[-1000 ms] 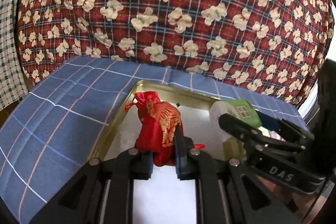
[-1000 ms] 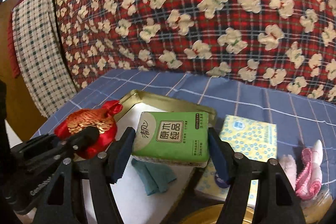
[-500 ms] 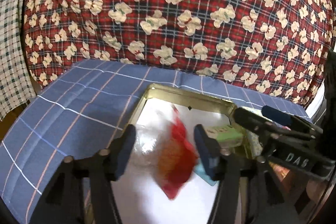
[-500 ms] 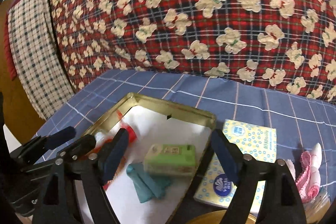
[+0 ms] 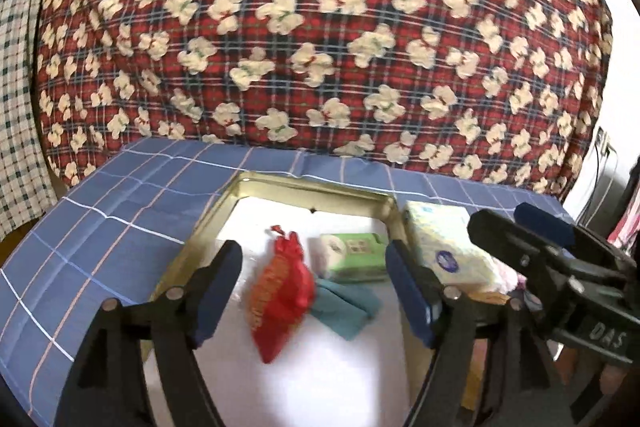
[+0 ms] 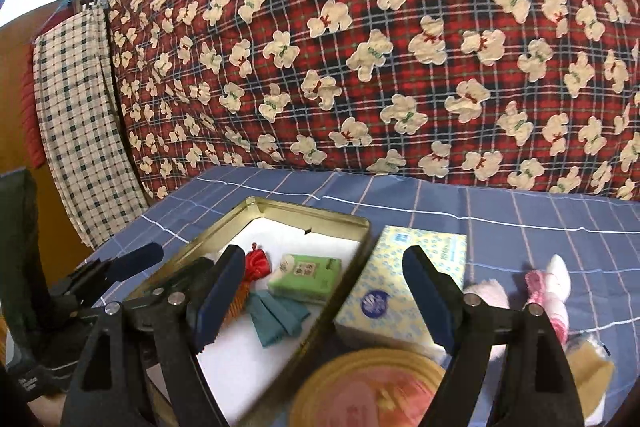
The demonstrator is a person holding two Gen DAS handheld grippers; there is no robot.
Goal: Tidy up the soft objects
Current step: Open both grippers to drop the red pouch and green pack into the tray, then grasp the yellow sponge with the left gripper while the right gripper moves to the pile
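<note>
- Soft objects sit gathered in the gold tin tray [image 5: 308,187] on the blue checked cloth [image 5: 120,227]: a red pouch [image 5: 282,291], a green tissue pack [image 5: 354,257] and a folded teal cloth [image 5: 346,307], packed close together near the middle of its white floor.
- Red pouch looks satiny with gold embroidery and a cinched neck; it lies on its side and overlaps the teal cloth's edge.
- Green tissue pack is a plump, glossy rectangle, lying flat.
- Left gripper [image 5: 314,291] hovers wide apart above the tray, holding nothing.
- Right gripper [image 6: 326,297] is equally wide and empty, framing the tray's right wall [image 6: 352,267].
- Outside the tray, just beside that wall, lie a yellow patterned tissue pack [image 6: 404,287] and a fluffy pink-and-white item [image 6: 548,287], probably next to be collected.
</note>
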